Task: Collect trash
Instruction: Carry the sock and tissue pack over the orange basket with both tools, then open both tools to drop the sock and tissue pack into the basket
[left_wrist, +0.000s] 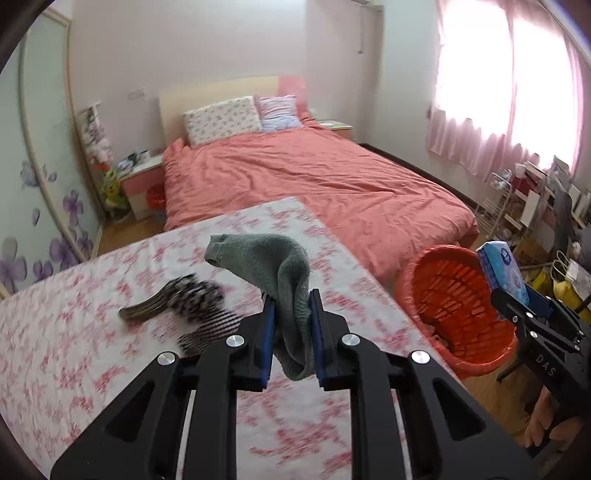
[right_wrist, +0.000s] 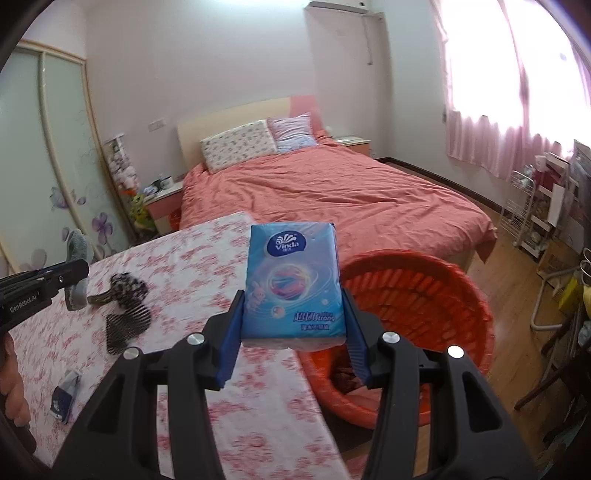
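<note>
My left gripper (left_wrist: 291, 299) is shut on a grey-green sock (left_wrist: 273, 266) and holds it above the floral-clothed table (left_wrist: 92, 350). It also shows at the left of the right wrist view (right_wrist: 75, 275). My right gripper (right_wrist: 293, 299) is shut on a blue tissue pack (right_wrist: 291, 280), held upright over the table's right edge, beside the orange basket (right_wrist: 413, 295). The pack also shows in the left wrist view (left_wrist: 504, 271) above the basket (left_wrist: 454, 306). A striped dark sock pair (left_wrist: 184, 302) lies on the table.
A small blue-white wrapper (right_wrist: 66, 395) lies on the table near the left edge. A bed with a coral cover (left_wrist: 314, 184) stands behind the table. A white rack and cluttered shelves (right_wrist: 535, 214) stand at the right under the pink-curtained window.
</note>
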